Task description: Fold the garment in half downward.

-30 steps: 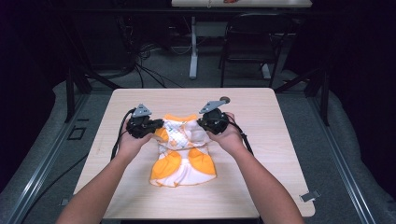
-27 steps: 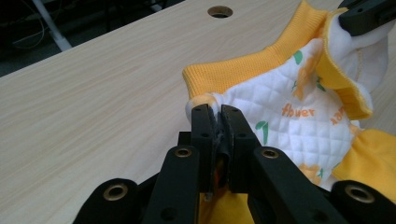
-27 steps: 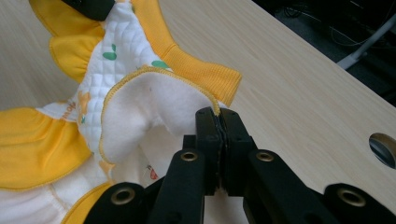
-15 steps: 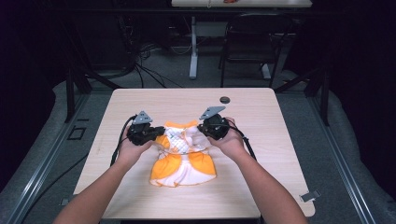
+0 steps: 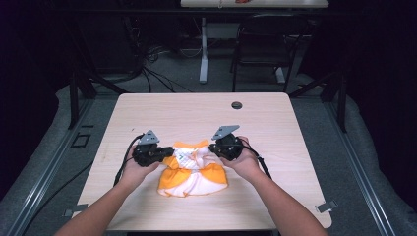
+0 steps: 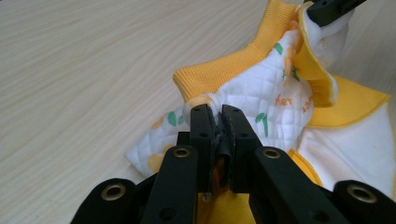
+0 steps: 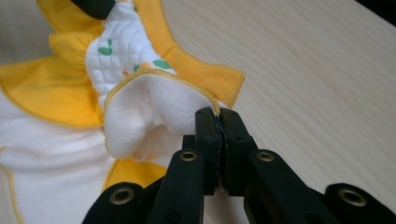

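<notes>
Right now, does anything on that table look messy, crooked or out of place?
Only the little orange and white garment: it lies rumpled, its top part bunched up between the left gripper and the right gripper, each pinching a bit of the cloth. No spill or damage shows on the table.

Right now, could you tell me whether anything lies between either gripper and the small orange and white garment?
Nothing visible does. The left gripper and the right gripper each have their jaws shut on a fold of the garment, which otherwise rests on the table.
</notes>
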Motion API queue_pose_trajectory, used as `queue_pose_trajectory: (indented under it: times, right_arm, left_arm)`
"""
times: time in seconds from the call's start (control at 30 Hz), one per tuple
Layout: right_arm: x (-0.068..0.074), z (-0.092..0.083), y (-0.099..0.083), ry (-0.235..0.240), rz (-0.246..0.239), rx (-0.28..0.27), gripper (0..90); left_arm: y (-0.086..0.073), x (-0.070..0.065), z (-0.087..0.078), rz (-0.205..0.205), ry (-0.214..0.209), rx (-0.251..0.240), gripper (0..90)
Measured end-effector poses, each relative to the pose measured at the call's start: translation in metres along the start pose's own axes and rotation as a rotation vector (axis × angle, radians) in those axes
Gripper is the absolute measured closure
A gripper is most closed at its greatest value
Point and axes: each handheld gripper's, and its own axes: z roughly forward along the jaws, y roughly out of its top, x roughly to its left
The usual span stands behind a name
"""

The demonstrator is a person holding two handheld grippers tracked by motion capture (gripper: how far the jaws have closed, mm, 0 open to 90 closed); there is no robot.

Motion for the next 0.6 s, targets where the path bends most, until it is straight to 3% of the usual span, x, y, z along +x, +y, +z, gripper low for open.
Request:
queue_pose_trajectory:
  times: [0.1, 0.4, 0.6]
  right_arm:
    - [0.003, 0.000, -0.004, 0.005, -0.013, 0.014, 86.7]
    - [0.015, -0.003, -0.024, 0.063, 0.032, -0.003, 85.8]
    - [0.023, -0.005, -0.032, 0.094, 0.035, 0.002, 84.4]
  left_arm:
    - [-0.004, -0.003, 0.000, -0.001, -0.009, 0.003, 82.9]
    - [-0.019, -0.014, -0.003, -0.013, -0.048, 0.011, 81.0]
    - [-0.029, -0.021, -0.005, -0.022, -0.081, 0.024, 80.5]
